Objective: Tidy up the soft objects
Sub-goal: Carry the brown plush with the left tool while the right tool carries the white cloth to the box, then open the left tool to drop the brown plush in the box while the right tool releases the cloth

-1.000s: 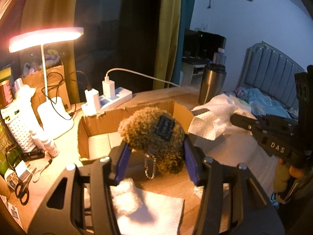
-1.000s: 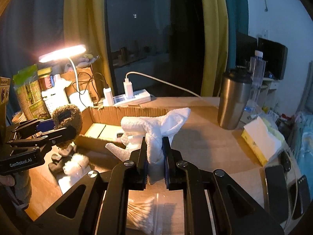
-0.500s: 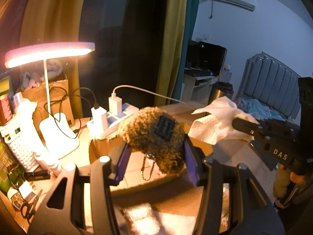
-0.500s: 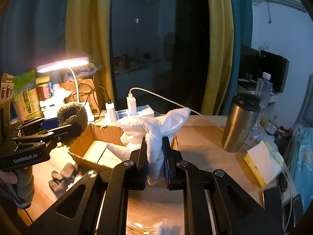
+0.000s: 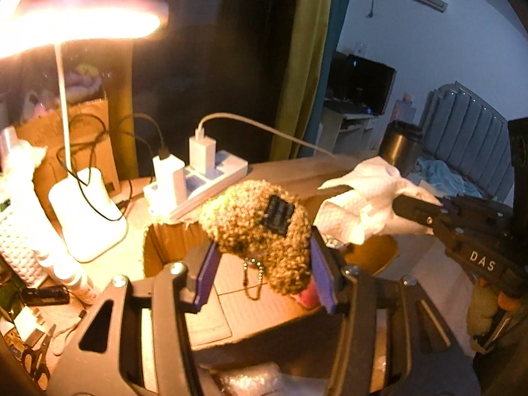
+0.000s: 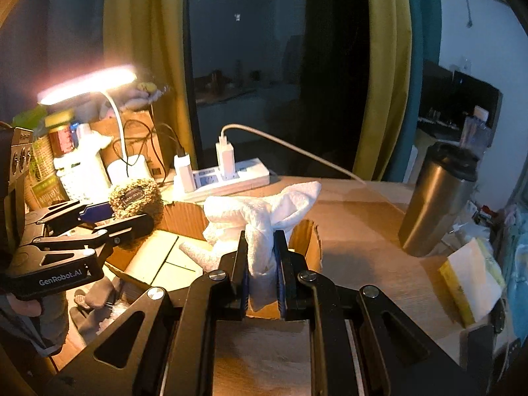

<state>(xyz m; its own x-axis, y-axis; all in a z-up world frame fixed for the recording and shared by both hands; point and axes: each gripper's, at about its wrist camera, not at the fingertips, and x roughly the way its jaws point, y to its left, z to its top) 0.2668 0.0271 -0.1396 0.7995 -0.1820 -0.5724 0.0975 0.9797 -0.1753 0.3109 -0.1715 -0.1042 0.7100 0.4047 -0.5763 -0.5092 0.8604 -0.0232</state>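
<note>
My left gripper (image 5: 260,264) is shut on a curly brown plush pouch (image 5: 257,227) with a dark label and a dangling bead chain. It hangs over the open cardboard box (image 5: 165,244). In the right wrist view the same pouch (image 6: 135,198) sits in the left gripper (image 6: 115,216) above the box's left side. My right gripper (image 6: 260,264) is shut on a crumpled white cloth (image 6: 260,214), held over the box (image 6: 307,241). That cloth (image 5: 366,204) also shows at the right of the left wrist view, over the box's right edge.
A lit desk lamp (image 5: 82,217) and a power strip (image 6: 227,178) with chargers stand behind the box. A steel tumbler (image 6: 439,198) is at the right, a tissue pack (image 6: 472,280) nearer. Bottles and scissors (image 5: 36,359) crowd the left edge. Dark socks (image 6: 95,293) lie before the box.
Both grippers have moved forward over the desk with their loads, from in front of the box to above it. The lamp and power strip loom closer.
</note>
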